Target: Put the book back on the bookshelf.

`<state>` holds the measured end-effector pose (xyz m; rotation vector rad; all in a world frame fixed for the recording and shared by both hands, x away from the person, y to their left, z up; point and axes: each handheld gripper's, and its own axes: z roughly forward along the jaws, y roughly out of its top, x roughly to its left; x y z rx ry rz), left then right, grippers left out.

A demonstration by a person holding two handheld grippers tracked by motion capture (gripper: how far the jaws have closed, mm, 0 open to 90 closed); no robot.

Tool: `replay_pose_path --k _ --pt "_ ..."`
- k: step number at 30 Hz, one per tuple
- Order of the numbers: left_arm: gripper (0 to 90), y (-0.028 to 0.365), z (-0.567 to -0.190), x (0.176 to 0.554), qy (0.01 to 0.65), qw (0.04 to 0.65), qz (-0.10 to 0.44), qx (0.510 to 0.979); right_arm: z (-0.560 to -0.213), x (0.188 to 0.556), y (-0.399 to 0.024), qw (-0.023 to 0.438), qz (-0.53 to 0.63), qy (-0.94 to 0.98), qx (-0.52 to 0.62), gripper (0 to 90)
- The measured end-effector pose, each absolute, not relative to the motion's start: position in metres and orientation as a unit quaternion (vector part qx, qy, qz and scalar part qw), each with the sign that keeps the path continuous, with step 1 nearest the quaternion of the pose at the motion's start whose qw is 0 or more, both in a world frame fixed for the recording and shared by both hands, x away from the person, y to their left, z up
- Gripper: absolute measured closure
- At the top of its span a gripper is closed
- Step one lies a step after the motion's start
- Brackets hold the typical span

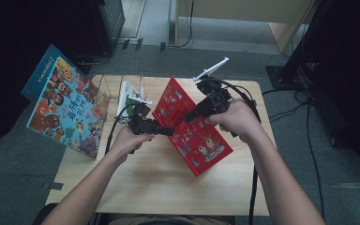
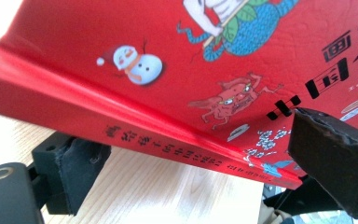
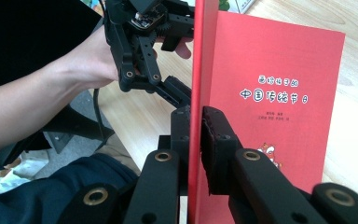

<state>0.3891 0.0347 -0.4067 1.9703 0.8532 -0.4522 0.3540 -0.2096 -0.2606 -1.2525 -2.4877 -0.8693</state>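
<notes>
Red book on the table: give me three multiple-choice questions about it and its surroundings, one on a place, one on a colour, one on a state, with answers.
1. Where is the colourful picture book relative to the red book?
A. left of it
B. on top of it
C. right of it

2. What colour is the table?
A. pale wood
B. black
C. green

3. The right gripper is:
A. open above the table
B. shut on the red book's cover
C. holding a cup

Answers:
1. A, the high view shows it by the table's left edge.
2. A, bare wood grain shows.
3. B, its jaws pinch the upright cover from both sides.
</notes>
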Motion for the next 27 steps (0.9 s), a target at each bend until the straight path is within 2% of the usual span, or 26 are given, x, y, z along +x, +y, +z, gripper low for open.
replay_pose_path --k 6,21,27 --pt "5.7 0.036 -0.401 0.389 0.334 0.456 -0.177 0.806 -0.258 0.35 -0.207 0.108 -0.299 -0.854 -0.411 83.6" --pt "9.8 0.045 -0.375 0.387 0.295 0.475 -0.111 0.822 -0.25 0.344 -0.212 0.098 -0.346 -0.854 -0.377 82.6" --pt "14.8 0.052 -0.372 0.388 0.3 0.494 -0.131 0.806 -0.255 0.343 -0.216 0.096 -0.367 -0.852 -0.362 82.8"
